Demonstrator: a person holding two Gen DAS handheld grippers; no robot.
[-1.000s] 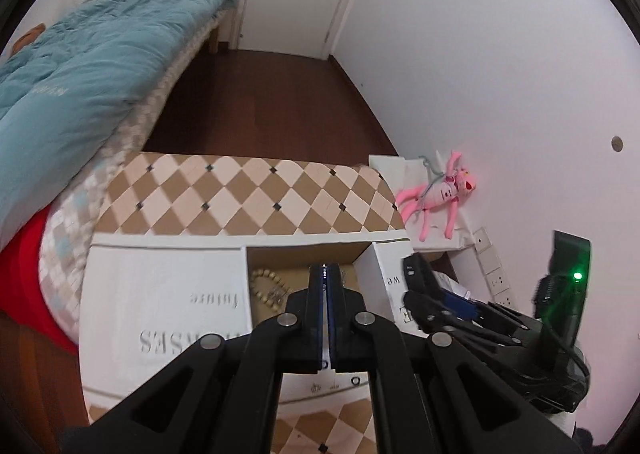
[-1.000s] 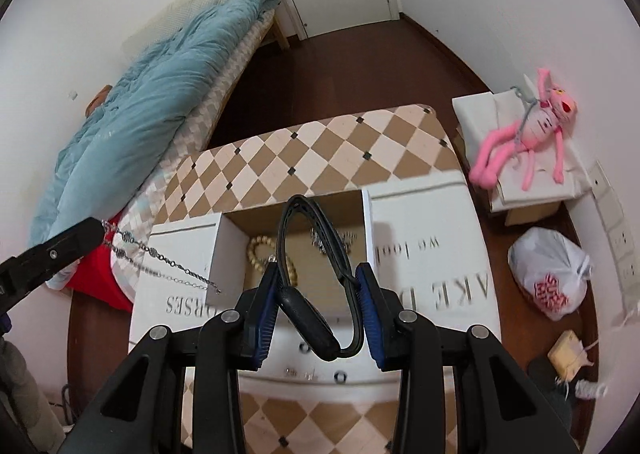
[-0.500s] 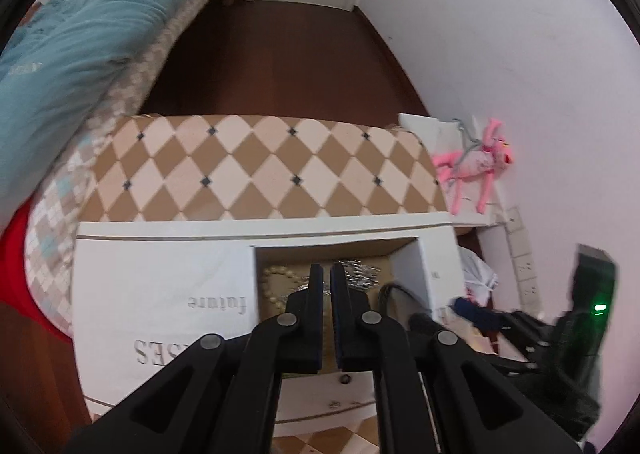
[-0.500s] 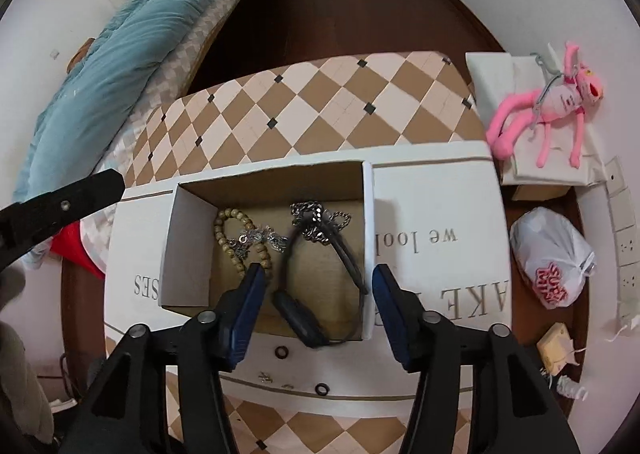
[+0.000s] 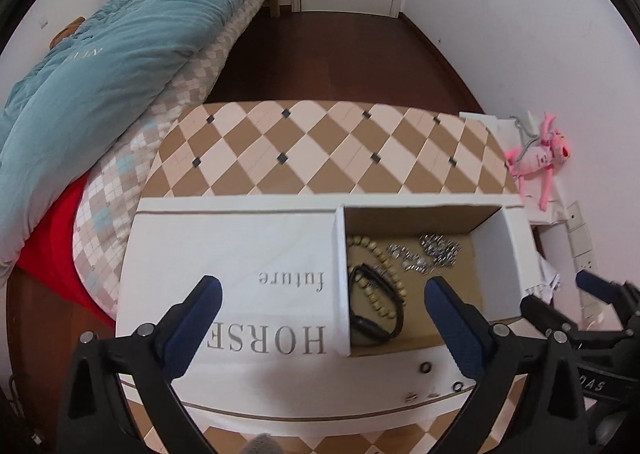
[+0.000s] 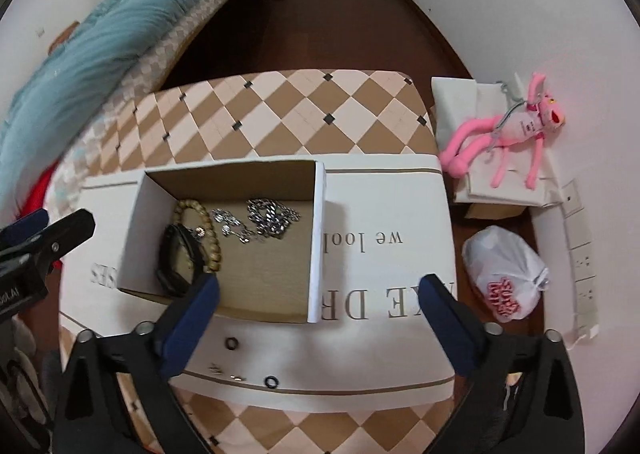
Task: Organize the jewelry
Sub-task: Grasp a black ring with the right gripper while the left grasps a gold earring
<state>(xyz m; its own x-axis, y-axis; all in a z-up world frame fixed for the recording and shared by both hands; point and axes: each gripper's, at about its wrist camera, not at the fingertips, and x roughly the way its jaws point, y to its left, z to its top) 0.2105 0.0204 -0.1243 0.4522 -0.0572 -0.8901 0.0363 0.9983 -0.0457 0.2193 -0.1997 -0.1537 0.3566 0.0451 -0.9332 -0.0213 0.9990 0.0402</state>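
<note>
An open cardboard box [image 5: 490,250] [image 6: 316,238] stands on a white lettered board. Inside lie a wooden bead bracelet [image 5: 378,254] [image 6: 210,230], a black wristband [image 5: 374,314] [image 6: 176,258] and silver chains [image 5: 434,250] [image 6: 264,218]. Two black rings [image 6: 231,343] [image 6: 271,381] and small silver pieces [image 6: 236,376] lie on the board in front of the box; they also show in the left wrist view [image 5: 425,368]. My left gripper [image 5: 320,306] is open and empty above the board, left of the box. My right gripper [image 6: 320,302] is open and empty above the box's front right corner.
The board rests on a checkered table [image 5: 320,150] [image 6: 280,114]. A bed with a blue duvet [image 5: 100,66] is at left. A pink plush toy [image 6: 516,134] on white boxes and a white plastic bag [image 6: 504,274] lie at right by the wall.
Both grippers opened. The silver chain dropped from the left gripper and the black wristband from the right into the box. Both grippers pulled back and up.
</note>
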